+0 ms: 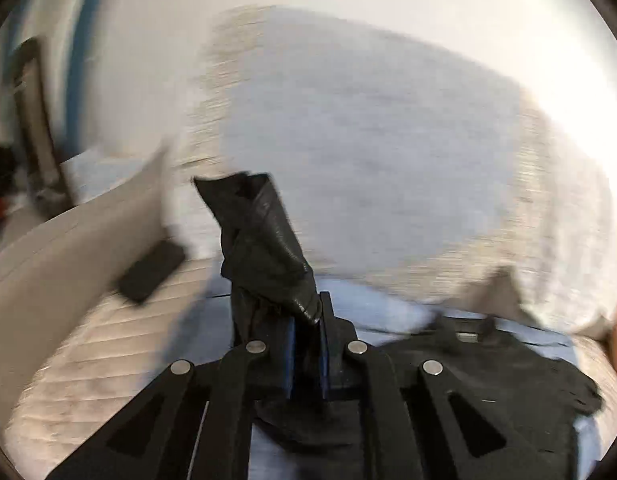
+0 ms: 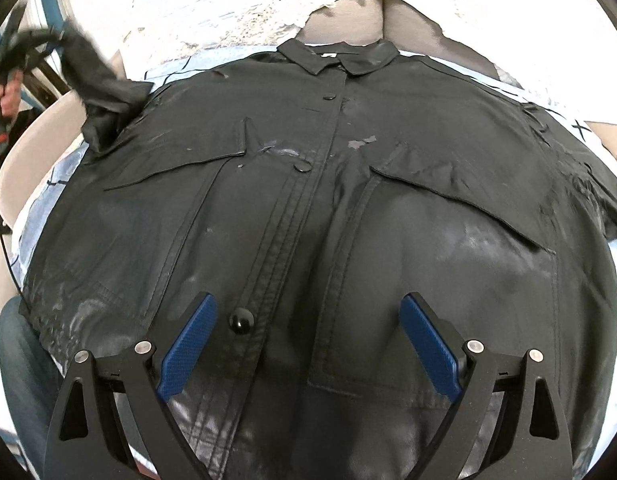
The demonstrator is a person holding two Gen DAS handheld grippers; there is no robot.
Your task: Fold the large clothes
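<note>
A black leather jacket lies buttoned and front-up on a light blue checked sheet, collar at the far side. My right gripper hovers open over its lower front, a blue pad on each side of the button placket, nothing between the fingers. My left gripper is shut on the end of the jacket's left sleeve, which sticks up crumpled past the pads. In the right wrist view that sleeve rises from the shoulder toward the upper left, where a hand shows, blurred.
A white lacy cloth covers the far side behind the collar. A flat black phone-like object lies on a quilted cream surface beside a beige panel. A leg in jeans is at the lower left.
</note>
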